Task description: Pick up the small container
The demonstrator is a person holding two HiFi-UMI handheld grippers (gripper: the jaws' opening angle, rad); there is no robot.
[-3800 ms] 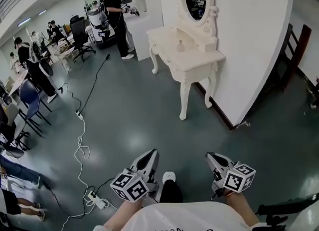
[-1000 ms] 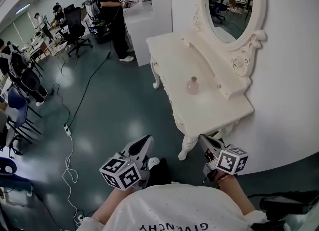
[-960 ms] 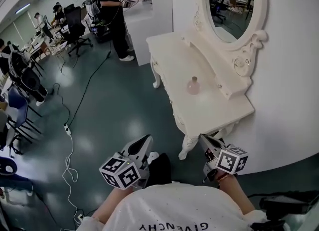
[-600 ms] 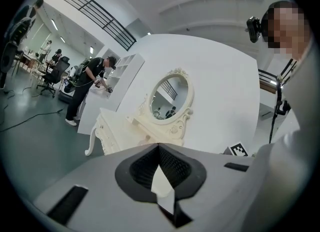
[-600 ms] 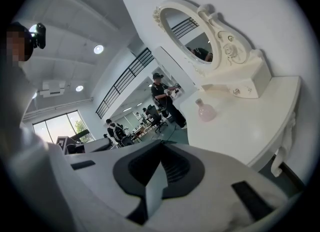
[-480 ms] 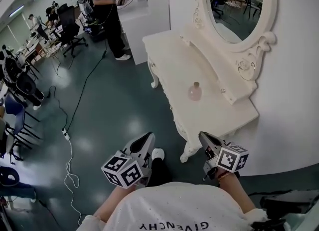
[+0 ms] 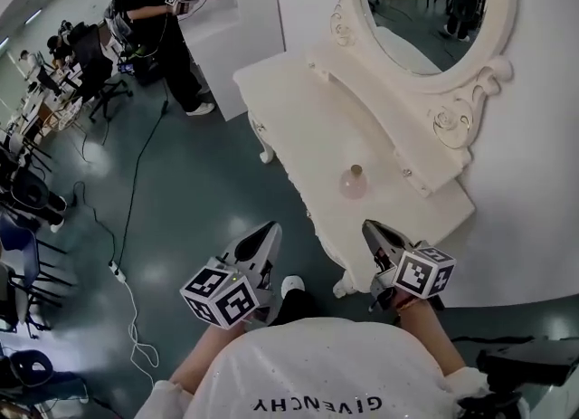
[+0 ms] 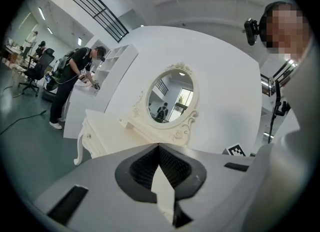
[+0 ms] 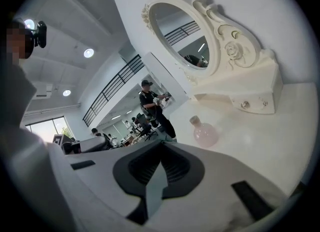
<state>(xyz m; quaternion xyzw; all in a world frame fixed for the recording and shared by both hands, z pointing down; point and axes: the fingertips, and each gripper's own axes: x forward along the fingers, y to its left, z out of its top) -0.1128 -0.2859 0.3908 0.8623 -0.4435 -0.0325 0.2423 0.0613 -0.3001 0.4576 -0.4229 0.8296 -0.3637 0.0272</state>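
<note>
Small container (image 7: 353,182), pink round-bellied bottle with short neck, seen upright on white dressing table (image 7: 294,114), toward near end of top, just in front of raised back ledge (image 7: 398,132) under oval mirror (image 7: 434,1). Nothing touching it. Right gripper (image 7: 373,232) held by near end of tabletop, short of container, jaws pressed together, nothing gripped. Left gripper (image 7: 262,238) held over floor, off table's front edge, jaws likewise closed and empty. Person (image 7: 154,10) seen standing at far counter.
</note>
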